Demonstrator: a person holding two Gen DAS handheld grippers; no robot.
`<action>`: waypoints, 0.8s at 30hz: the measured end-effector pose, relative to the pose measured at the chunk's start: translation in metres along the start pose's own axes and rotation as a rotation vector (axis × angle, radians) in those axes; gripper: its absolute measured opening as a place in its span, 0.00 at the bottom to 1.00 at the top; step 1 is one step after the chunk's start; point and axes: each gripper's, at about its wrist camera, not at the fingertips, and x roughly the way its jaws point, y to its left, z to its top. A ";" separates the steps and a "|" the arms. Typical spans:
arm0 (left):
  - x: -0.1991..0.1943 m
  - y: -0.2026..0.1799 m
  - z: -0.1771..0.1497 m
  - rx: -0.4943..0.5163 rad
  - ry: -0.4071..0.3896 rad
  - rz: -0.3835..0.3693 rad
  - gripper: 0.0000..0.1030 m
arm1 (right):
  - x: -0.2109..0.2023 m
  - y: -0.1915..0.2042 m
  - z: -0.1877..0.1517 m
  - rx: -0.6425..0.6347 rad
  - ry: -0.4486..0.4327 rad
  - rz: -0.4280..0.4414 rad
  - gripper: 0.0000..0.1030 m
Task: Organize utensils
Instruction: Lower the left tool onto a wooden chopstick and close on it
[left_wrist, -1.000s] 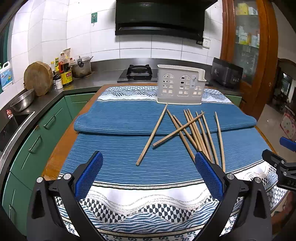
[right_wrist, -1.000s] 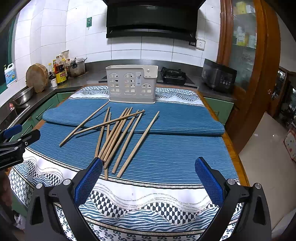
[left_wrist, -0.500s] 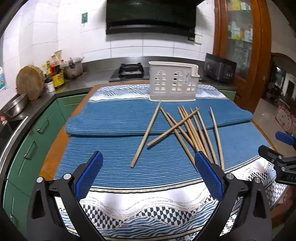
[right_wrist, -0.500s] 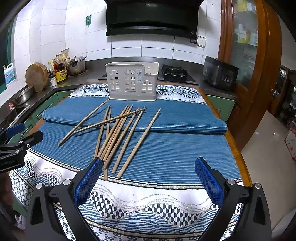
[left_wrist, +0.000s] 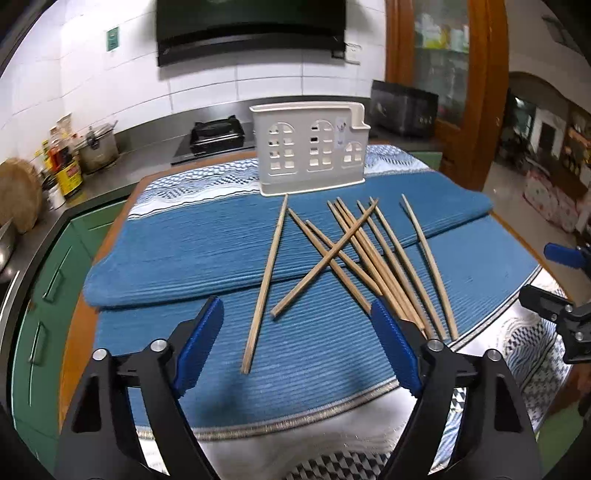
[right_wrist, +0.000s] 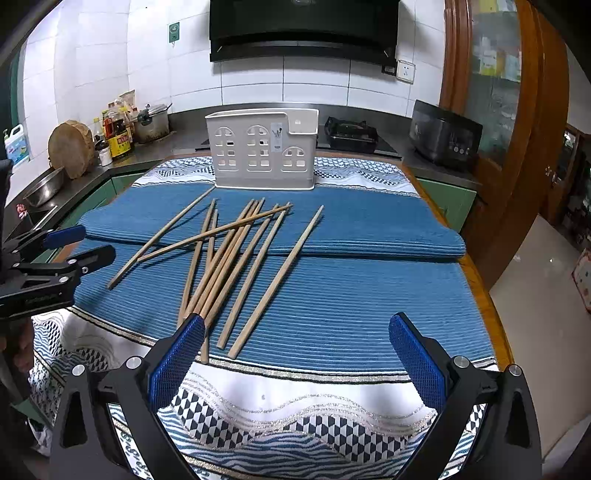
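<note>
Many slender wooden chopsticks (left_wrist: 384, 254), ribbed cloth (left_wrist: 192, 243)

blue cloth (left_wrist: 207, 240), gas stove (left_wrist: 216, 136), pot (left_wrist: 98, 147)

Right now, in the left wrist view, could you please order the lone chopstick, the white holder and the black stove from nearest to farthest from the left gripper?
1. Lone chopstick: just ahead of the left gripper, on the blue mat.
2. White holder: upright at the mat's far end.
3. Black stove: on the counter behind, left of the holder.

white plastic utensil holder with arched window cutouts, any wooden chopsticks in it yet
No, the white plastic utensil holder shows nothing sticking out of its top, and the wooden chopsticks all lie on the blue ribbed cloth.
</note>
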 end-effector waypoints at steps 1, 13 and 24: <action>0.005 0.000 0.001 0.011 0.008 -0.009 0.70 | 0.003 -0.001 0.000 0.002 0.003 0.001 0.94; 0.062 -0.004 0.011 0.130 0.105 -0.124 0.29 | 0.027 -0.002 0.006 0.012 0.043 0.014 0.94; 0.093 0.004 0.012 0.157 0.168 -0.160 0.20 | 0.044 -0.002 0.009 0.025 0.067 0.026 0.94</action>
